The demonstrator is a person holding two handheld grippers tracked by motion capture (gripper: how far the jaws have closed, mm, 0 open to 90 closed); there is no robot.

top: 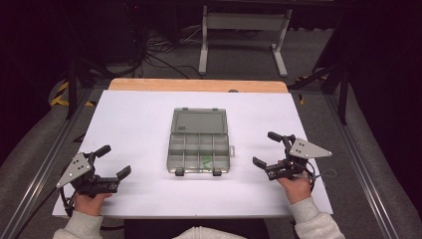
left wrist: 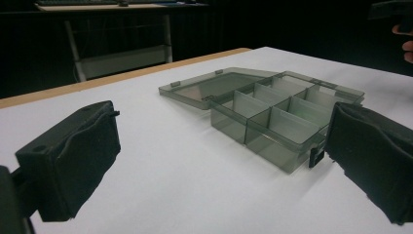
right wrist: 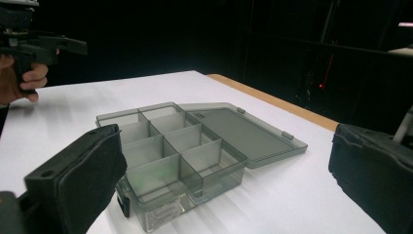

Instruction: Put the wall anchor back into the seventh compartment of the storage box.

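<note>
From the high view, your compartment box (top: 199, 147) lies in the middle of the white table (top: 134, 124), its lid (top: 199, 121) swung fully open and resting flat on the far side of the tray. The box is smoky, see-through grey plastic, split by thin walls into two rows of small cells, with two dark latches (top: 217, 172) on the near edge and a small green item (top: 205, 160) in one of the near cells. Your left gripper (top: 114, 162) sits near the table's near-left corner, well apart from the box, jaws spread with nothing between them; your right gripper (top: 266, 149) hovers to the right of the box, near it but not touching, jaws also wide apart and empty. In the left gripper view, the two black padded jaws stand far apart at the bottom corners, and the box (left wrist: 285, 116) lies ahead between them on the white surface — the dividers catch the light, the flat lid (left wrist: 214, 87) lies beyond, and one dark latch (left wrist: 316, 156) shows just beside the right-hand jaw. In the right gripper view, the jaws are again wide open, and the box (right wrist: 180, 156) lies close in front, partly behind the left-hand jaw, its lid (right wrist: 248, 131) spread out to the right — your other hand (right wrist: 22, 78) with its gripper shows at the upper left.
</note>
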